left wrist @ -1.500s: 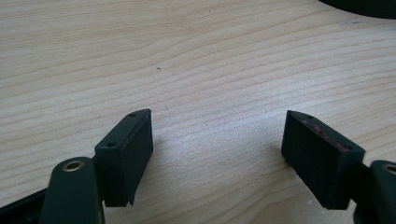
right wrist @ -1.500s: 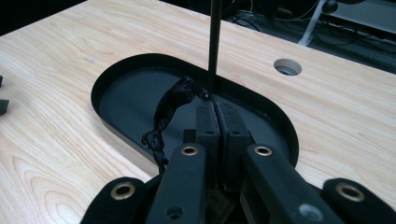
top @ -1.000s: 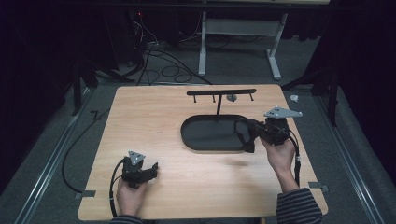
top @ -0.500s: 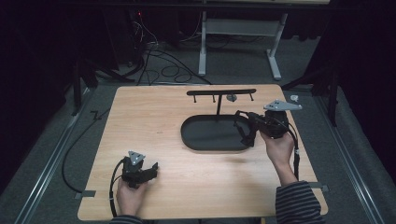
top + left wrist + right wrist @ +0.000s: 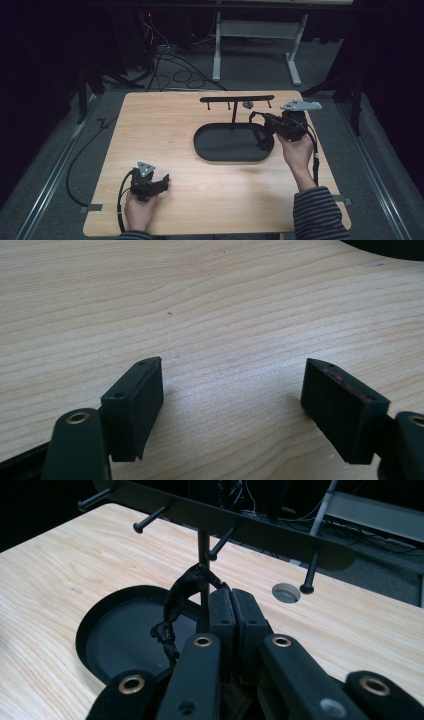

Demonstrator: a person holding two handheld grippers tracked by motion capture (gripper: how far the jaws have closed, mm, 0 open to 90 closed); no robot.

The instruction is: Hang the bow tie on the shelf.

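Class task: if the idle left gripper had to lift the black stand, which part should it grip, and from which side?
Probably the upright post below the crossbar, approached from the left gripper's side: it is slim enough for open jaws, unlike the wide oval base.

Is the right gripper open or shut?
Shut: in the right gripper view the right gripper has its fingers pressed together, pinching a black strap.

One light wooden tabletop (image 5: 165, 130); one black oval-based metal hanging stand (image 5: 231, 145) with four downward pegs (image 5: 143, 521); one black looped cord (image 5: 176, 607); two black handheld two-jaw grippers (image 5: 163, 181) (image 5: 261, 131); two hands (image 5: 138, 212) (image 5: 297, 153).
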